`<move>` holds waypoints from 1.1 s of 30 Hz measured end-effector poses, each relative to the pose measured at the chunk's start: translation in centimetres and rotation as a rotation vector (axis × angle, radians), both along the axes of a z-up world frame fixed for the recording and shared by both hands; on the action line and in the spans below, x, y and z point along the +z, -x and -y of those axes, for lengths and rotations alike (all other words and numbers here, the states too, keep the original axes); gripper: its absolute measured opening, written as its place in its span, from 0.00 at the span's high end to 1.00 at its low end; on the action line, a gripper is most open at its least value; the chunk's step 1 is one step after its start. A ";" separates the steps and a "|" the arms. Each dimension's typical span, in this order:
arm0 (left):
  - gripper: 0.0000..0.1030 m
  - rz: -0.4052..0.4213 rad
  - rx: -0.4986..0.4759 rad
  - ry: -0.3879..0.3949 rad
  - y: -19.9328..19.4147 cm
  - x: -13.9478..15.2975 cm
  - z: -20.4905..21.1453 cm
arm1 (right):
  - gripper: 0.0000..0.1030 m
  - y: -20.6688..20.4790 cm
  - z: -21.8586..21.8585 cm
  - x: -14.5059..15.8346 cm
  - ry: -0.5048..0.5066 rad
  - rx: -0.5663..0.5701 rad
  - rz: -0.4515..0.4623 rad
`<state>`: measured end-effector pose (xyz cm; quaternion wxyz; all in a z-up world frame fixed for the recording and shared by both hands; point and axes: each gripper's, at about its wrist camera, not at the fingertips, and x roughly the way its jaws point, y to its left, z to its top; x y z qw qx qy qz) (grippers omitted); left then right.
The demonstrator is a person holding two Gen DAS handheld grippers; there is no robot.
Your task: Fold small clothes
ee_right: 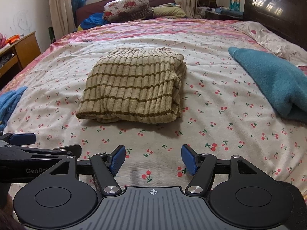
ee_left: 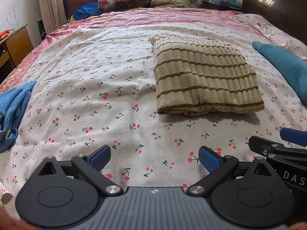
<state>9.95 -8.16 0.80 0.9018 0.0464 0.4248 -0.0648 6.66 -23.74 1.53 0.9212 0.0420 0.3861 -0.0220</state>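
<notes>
A beige knit garment with brown stripes [ee_left: 207, 78] lies folded into a rectangle on the cherry-print bed sheet [ee_left: 96, 95]; it also shows in the right wrist view [ee_right: 134, 90]. My left gripper [ee_left: 154, 158] is open and empty, low over the sheet, short of the garment's near edge and to its left. My right gripper [ee_right: 153, 160] is open and empty, just in front of the garment. Each gripper shows at the edge of the other's view.
A crumpled blue garment [ee_left: 11, 111] lies at the bed's left edge. A teal cloth [ee_right: 272, 80] lies at the right. Pillows [ee_right: 126, 7] and a dark headboard [ee_right: 276, 9] stand behind. A wooden desk [ee_right: 19, 48] stands to the left.
</notes>
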 end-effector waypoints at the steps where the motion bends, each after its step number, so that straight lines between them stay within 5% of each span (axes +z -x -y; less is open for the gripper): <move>1: 0.00 0.000 0.000 -0.001 0.0 0.0 0.0 | 0.36 0.0 0.0 0.0 0.005 0.000 0.001; 33: 0.00 0.003 0.000 -0.005 0.0 0.1 0.0 | 0.35 0.0 -0.2 -0.3 0.037 -0.009 -0.002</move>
